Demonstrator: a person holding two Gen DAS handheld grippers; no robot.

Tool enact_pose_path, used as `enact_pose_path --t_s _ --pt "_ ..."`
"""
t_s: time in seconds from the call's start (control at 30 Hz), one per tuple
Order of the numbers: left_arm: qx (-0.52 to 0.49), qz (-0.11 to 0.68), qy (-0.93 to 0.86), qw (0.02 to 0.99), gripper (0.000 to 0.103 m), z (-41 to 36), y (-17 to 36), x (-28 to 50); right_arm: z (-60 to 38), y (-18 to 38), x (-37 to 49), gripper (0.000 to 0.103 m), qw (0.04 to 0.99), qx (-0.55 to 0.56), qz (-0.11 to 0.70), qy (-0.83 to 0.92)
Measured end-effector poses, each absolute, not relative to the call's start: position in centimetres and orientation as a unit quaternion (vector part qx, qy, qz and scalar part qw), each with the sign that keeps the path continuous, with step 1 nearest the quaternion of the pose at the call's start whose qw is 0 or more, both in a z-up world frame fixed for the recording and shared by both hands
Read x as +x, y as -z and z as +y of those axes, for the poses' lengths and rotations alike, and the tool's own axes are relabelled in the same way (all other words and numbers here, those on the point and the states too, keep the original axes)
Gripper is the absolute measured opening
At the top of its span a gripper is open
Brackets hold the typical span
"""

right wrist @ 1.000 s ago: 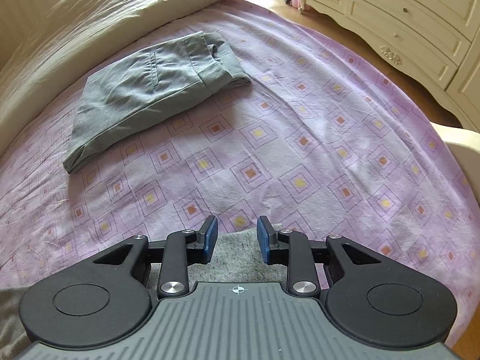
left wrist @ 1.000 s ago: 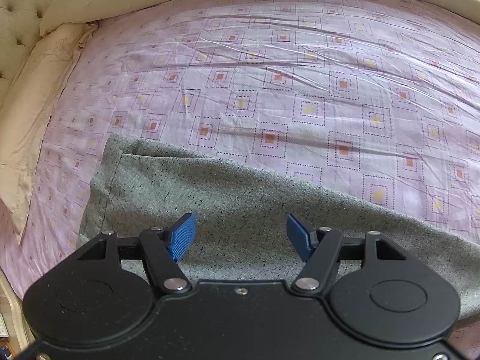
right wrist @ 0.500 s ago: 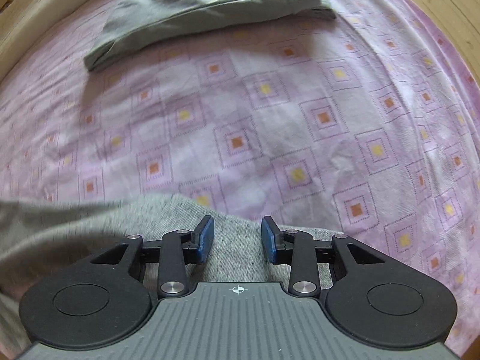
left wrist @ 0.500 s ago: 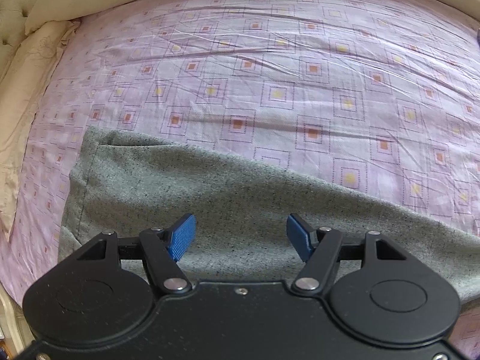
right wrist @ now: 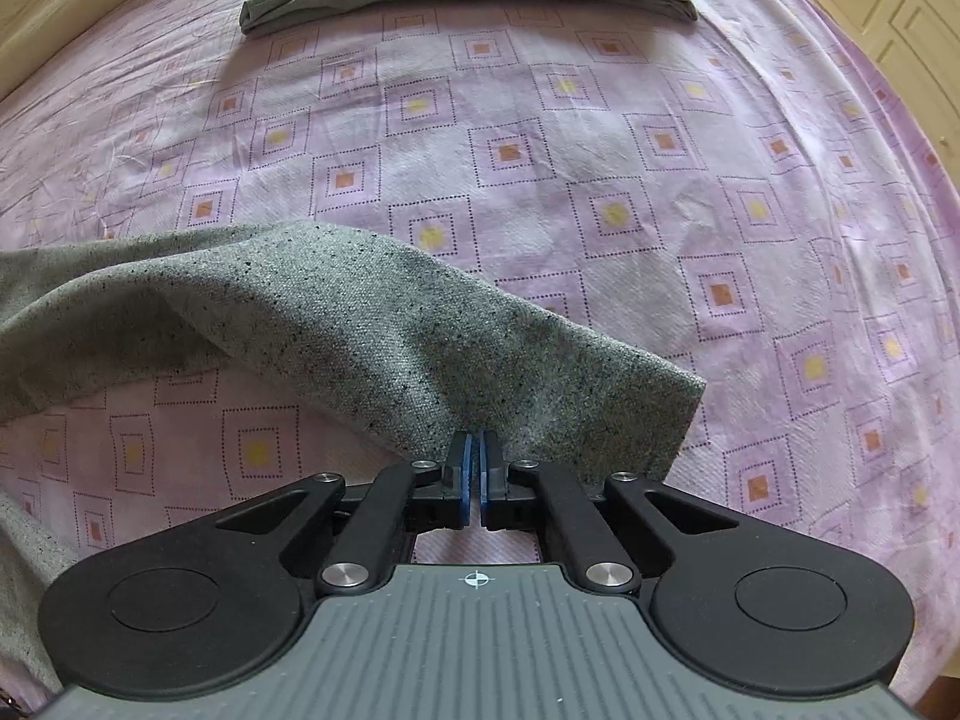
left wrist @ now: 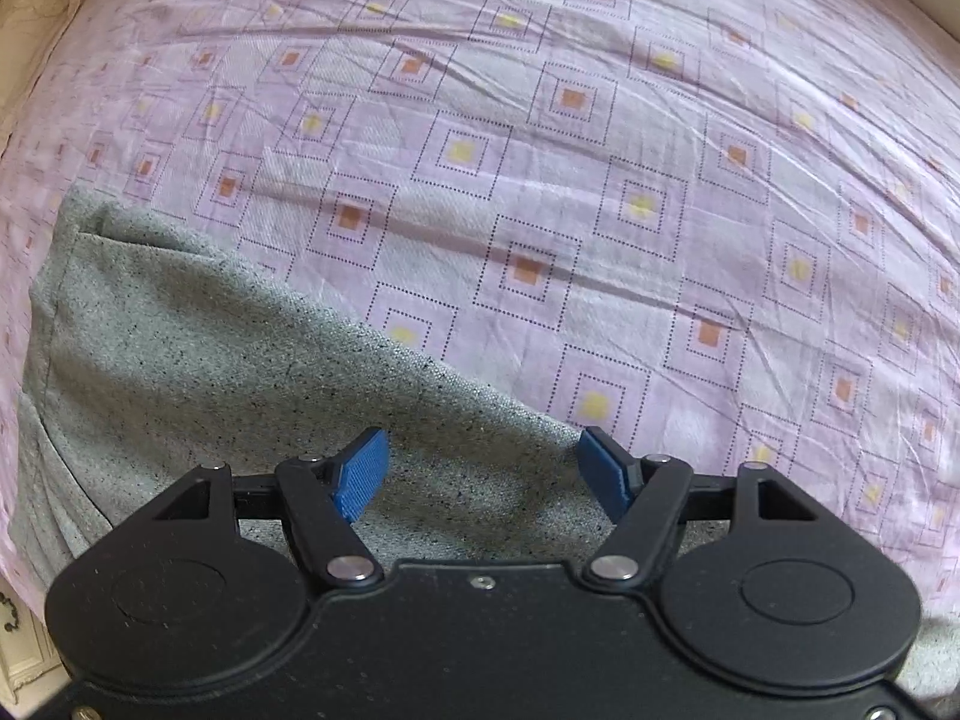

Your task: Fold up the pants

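Our right tongs (right wrist: 474, 468) pinch the speckled pants (right wrist: 360, 312) hem, lifted off the bed (right wrist: 660, 180); left tongs (left wrist: 483, 471) gape wide above them; folding barely begun.

Right tongs (right wrist: 473, 471) newly clamped on pants (right wrist: 360, 324)

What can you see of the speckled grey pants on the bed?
The pants are light grey with dark flecks and look like a thick woven or knit cloth. They lie on the bed sheet. The right gripper is shut on one edge and lifts it into a draped fold. The left gripper hangs open over another part, where a stitched hem shows.
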State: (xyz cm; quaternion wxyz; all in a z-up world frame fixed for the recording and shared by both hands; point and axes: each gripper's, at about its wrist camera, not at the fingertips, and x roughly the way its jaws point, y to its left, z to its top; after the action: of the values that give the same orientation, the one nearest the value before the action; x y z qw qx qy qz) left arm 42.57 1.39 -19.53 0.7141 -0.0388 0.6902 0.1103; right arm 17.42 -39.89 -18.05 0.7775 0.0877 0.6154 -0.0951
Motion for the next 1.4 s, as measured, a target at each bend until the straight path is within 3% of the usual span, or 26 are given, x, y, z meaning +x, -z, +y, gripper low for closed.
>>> enact_pose_path --t_s 0.33,0.4,0.47,0.53,0.83,0.9,0.93,0.97,1.03,1.2,1.4 --pt "-0.075 0.716 -0.117 0.684 0.079 0.9 21.6 44.6 -39.7 15.5 17.0 0.004 0.811 0.079 0.574 0.082" --pt "-0.079 0.719 -0.118 0.681 0.080 1.1 21.7 44.7 -39.9 14.4 17.4 0.009 0.827 0.068 0.552 0.080" --pt "-0.079 0.718 -0.116 0.682 0.080 1.3 21.6 44.6 -40.3 14.2 18.7 0.042 0.832 0.056 0.548 0.070" --pt "-0.074 0.717 -0.112 0.685 0.080 1.3 21.5 44.0 -40.7 14.9 20.1 0.052 0.829 0.042 0.555 0.049" --pt "-0.070 0.721 -0.112 0.680 0.092 2.1 22.4 41.4 -41.6 19.3 23.9 0.052 0.793 0.015 0.609 -0.005" --pt "-0.075 0.720 -0.108 0.682 0.086 2.2 22.5 41.4 -41.6 19.2 23.8 0.051 0.793 0.019 0.608 -0.019" --pt "-0.079 0.716 -0.095 0.687 0.071 2.3 22.4 41.3 -41.6 19.0 23.7 0.039 0.793 0.025 0.607 -0.033" --pt "-0.083 0.710 -0.081 0.694 0.049 2.2 21.9 41.2 -41.4 18.8 23.5 0.019 0.794 0.032 0.605 -0.049" --pt "-0.062 0.693 -0.066 0.715 0.006 1.1 20.3 40.7 -40.8 18.3 23.1 0.005 0.795 0.029 0.603 -0.067" --pt "-0.059 0.654 -0.065 0.751 0.004 1.6 16.4 39.8 -39.4 14.7 22.1 0.003 0.825 -0.015 0.561 -0.072" --pt "-0.073 0.583 -0.052 0.807 0.004 2.7 7.1 39.0 -38.3 8.0 20.8 0.003 0.879 -0.067 0.468 -0.063"
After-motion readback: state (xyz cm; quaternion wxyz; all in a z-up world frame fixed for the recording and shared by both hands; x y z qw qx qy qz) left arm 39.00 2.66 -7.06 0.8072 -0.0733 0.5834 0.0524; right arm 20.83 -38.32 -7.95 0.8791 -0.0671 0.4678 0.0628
